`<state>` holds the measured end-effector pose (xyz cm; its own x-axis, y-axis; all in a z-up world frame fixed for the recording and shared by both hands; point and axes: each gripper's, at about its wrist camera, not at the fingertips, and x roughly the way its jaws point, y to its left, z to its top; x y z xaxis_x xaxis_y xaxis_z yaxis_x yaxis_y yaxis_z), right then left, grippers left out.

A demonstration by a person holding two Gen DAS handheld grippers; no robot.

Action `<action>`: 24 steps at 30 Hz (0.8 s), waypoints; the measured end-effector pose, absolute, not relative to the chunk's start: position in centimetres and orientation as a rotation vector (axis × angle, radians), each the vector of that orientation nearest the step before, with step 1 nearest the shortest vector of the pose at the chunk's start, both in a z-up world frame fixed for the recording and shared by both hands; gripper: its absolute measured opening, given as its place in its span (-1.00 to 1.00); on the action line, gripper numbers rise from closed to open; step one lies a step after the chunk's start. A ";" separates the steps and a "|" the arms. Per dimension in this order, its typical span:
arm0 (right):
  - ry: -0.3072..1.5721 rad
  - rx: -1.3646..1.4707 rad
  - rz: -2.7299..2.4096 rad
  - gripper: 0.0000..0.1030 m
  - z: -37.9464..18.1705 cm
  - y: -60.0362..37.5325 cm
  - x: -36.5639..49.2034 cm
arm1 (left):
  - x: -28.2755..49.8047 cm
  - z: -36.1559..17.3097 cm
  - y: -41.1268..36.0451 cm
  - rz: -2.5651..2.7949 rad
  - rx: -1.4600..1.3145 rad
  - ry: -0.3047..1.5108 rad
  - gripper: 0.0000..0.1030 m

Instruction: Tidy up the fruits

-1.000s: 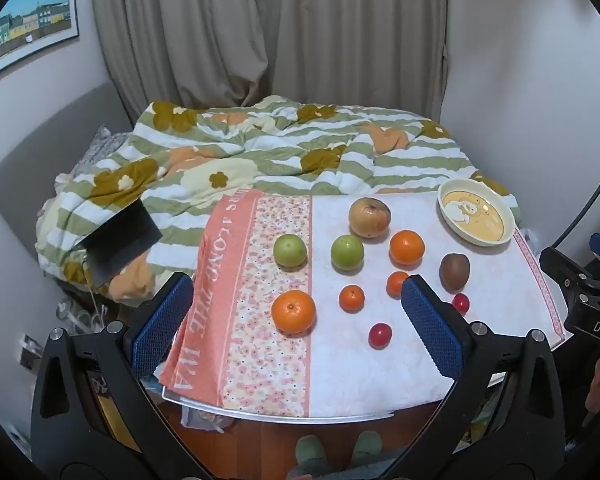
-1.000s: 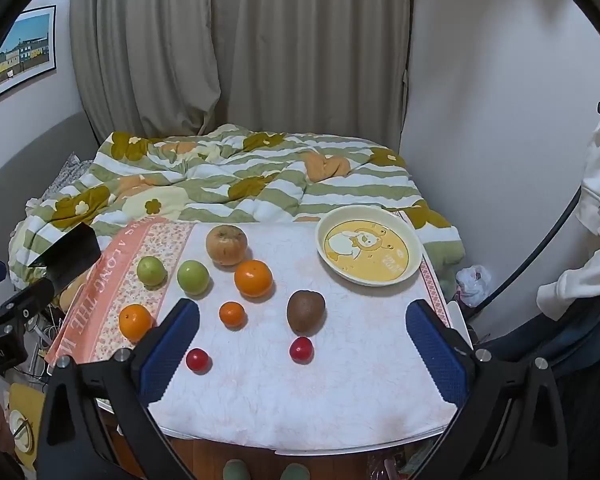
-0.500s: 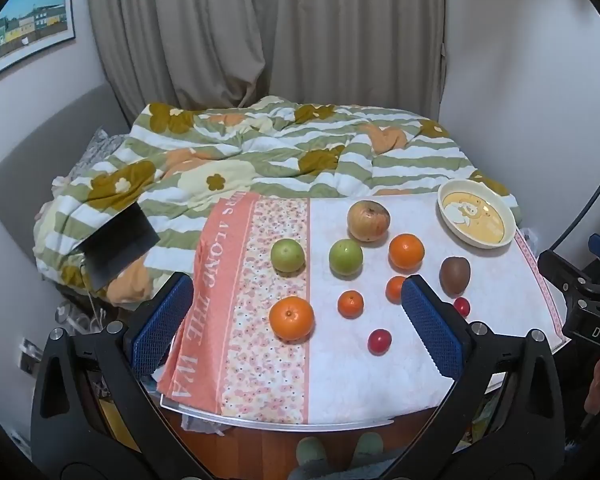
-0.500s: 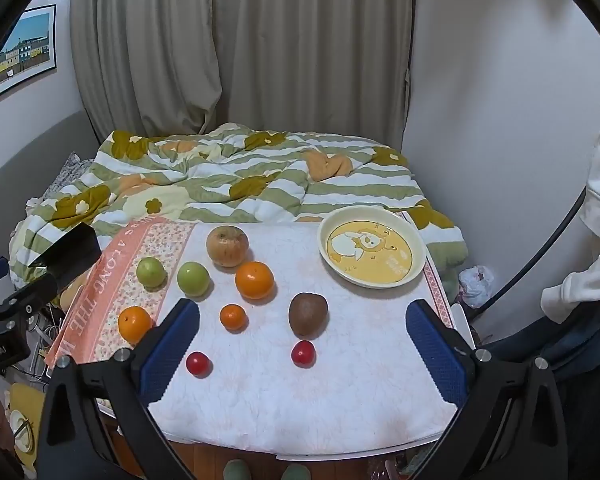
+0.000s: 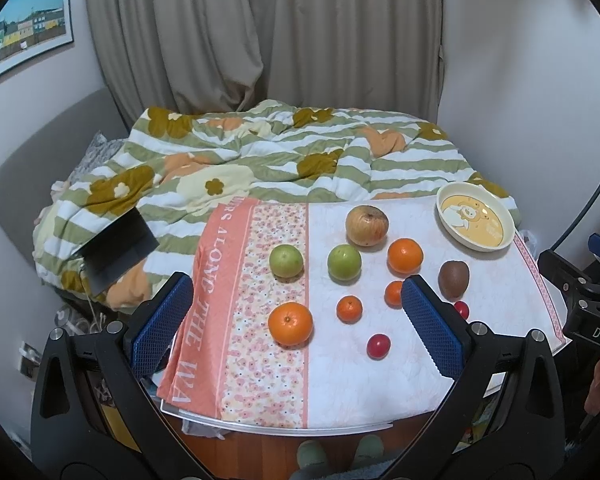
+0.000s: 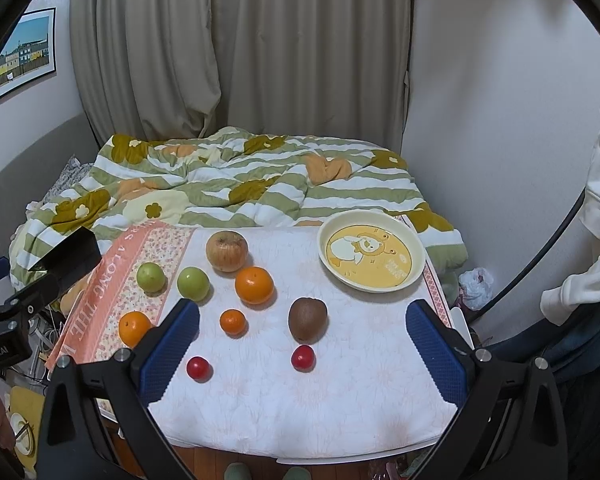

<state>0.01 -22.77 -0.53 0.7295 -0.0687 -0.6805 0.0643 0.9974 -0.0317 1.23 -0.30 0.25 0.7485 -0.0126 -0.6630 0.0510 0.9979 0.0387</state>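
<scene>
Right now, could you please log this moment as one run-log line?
phase: pre-grasp | left tongs: open, empty | right tongs: open, empty | fruits: all on tablecloth | plate: empty

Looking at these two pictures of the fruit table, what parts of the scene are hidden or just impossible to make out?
- Left wrist view: the left gripper's right finger covers part of a small orange and a cherry tomato.
- Right wrist view: the right gripper's left finger hides the table's near-left corner.
- Both views: the lettering on the tablecloth's orange band is cut off by folds.
- Both views: the wall picture runs out of frame.
</scene>
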 end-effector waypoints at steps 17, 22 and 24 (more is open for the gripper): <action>0.745 -0.006 -0.073 0.99 -0.3 -22.7 0.0 | 1.3 0.5 -0.5 -0.039 0.056 0.720 1.00; 0.743 -0.005 -0.074 0.99 -0.2 -22.7 0.0 | 1.4 0.5 -0.6 -0.039 0.058 0.720 1.00; 0.743 -0.004 -0.074 0.99 -0.2 -22.7 0.1 | 1.4 0.6 -0.6 -0.037 0.060 0.720 1.00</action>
<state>0.07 -22.70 -0.19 0.7340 -0.0688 -0.6757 0.0663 0.9974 -0.0295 1.41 -0.65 0.56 0.7513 -0.0134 -0.6598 0.0545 0.9976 0.0417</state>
